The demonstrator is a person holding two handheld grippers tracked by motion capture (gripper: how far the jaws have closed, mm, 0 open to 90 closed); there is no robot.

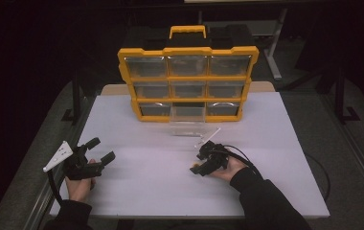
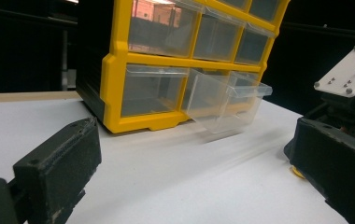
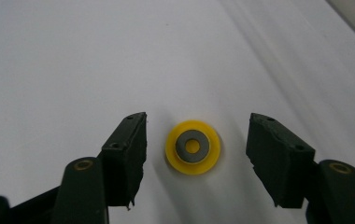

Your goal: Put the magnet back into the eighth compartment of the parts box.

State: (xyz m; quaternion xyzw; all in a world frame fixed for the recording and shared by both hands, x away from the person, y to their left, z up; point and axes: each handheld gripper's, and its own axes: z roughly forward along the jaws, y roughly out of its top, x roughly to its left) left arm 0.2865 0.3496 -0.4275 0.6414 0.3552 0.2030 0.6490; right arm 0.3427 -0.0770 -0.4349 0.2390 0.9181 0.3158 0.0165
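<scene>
Tongs of the right hand (image 3: 196, 140) spread to either side of a small round yellow plastic wheel with a grey ring at its centre (image 3: 193, 147), seen just below the middle of the right gripper view; gaps visible between both black pads and the wheel, so no pinch on it. Wheel flat on the white tabletop (image 3: 73, 56). In the high view, same right tongs (image 1: 200, 163) low and right of centre, pointing down at the tabletop, gripped by a hand in a dark sleeve. Left tongs (image 1: 101, 149) at lower left of the high view, spread wide with nothing between them, hovering over the tabletop's left part, well apart from the right ones. From the left gripper view, left tongs (image 2: 194, 163) also wide apart at the bottom corners, right gripper's white three-cornered plate (image 2: 344, 74) at the upper right edge. Yellow-framed organiser case with nine clear plastic drawers (image 1: 187, 84) upright at the far middle of the tabletop, yellow carry handle on top. Clear plastic drawer of the bottom middle slot (image 1: 187, 122) pulled forward out of the case, tilted down at its front, just above and left of the right tongs.
</scene>
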